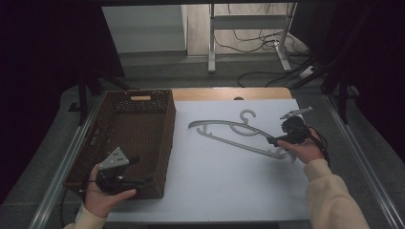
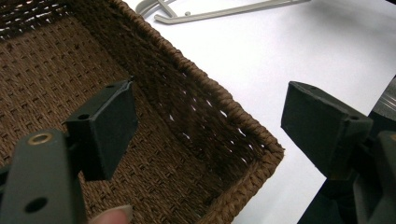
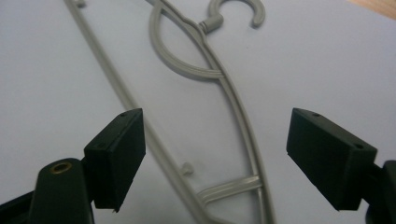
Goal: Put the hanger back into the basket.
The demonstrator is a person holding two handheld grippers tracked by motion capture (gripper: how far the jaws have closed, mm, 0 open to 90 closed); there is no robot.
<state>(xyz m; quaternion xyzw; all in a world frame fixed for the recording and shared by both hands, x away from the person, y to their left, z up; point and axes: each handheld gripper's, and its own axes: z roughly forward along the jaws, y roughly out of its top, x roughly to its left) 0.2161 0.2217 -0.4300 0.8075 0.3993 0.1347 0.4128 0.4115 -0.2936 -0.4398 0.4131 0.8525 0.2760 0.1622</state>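
A grey plastic hanger (image 1: 232, 132) lies flat on the white table top (image 1: 229, 191), hook toward the back. My right gripper (image 1: 278, 138) hovers at the hanger's right end. In the right gripper view it (image 3: 215, 135) is open, and the hanger's arm (image 3: 233, 102) and lower bar run between the jaws without touching them. A brown woven basket (image 1: 136, 133) stands at the left. My left gripper (image 1: 138, 171) is held over its near right corner. It (image 2: 210, 116) is open in its own view, with the basket rim (image 2: 224, 102) passing between the jaws.
The basket's inside (image 2: 56, 60) holds nothing that I can see. A strip of wooden table (image 1: 229, 93) shows behind the white sheet. Beyond the table are a white desk frame (image 1: 212, 43) and loose cables (image 1: 267, 43) on the floor. Metal rails (image 1: 363, 162) run along both sides.
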